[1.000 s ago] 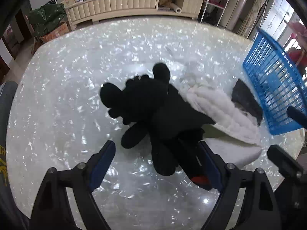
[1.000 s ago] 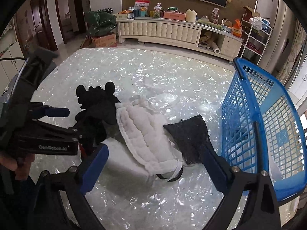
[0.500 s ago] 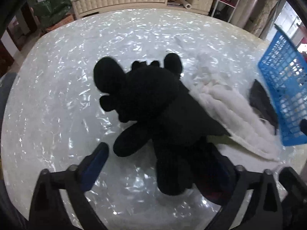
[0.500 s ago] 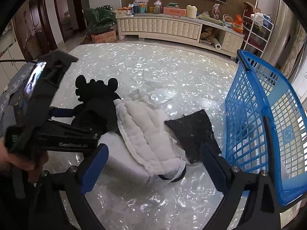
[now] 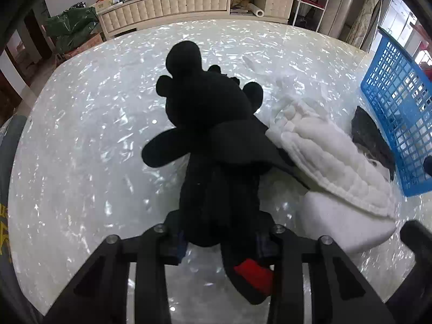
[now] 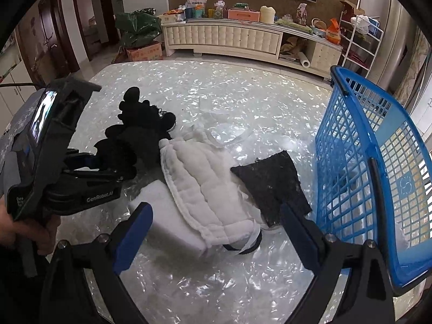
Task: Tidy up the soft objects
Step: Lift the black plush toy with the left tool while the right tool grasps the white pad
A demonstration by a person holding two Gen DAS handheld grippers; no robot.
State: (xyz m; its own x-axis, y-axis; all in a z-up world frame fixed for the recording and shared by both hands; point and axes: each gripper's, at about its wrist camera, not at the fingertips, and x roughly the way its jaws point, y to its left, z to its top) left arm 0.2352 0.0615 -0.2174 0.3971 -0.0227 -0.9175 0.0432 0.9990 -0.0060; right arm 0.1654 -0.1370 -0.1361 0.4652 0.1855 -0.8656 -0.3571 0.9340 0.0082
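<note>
Left tool (image 5: 220,239) clamped on fuzzy black plush (image 5: 213,124) mid-frame over glossy pearl desk (image 5: 81,135); right tool (image 6: 216,226) wide apart above quilted white pad (image 6: 199,183), blue mesh basket (image 6: 378,178) right.

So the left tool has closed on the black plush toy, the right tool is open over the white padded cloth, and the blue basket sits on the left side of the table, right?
Not quite: the blue basket stands on the right side of the table, as the right wrist view shows. The rest holds: the left tool is closed on the black plush toy, and the right tool is open over the white padded cloth.
</note>
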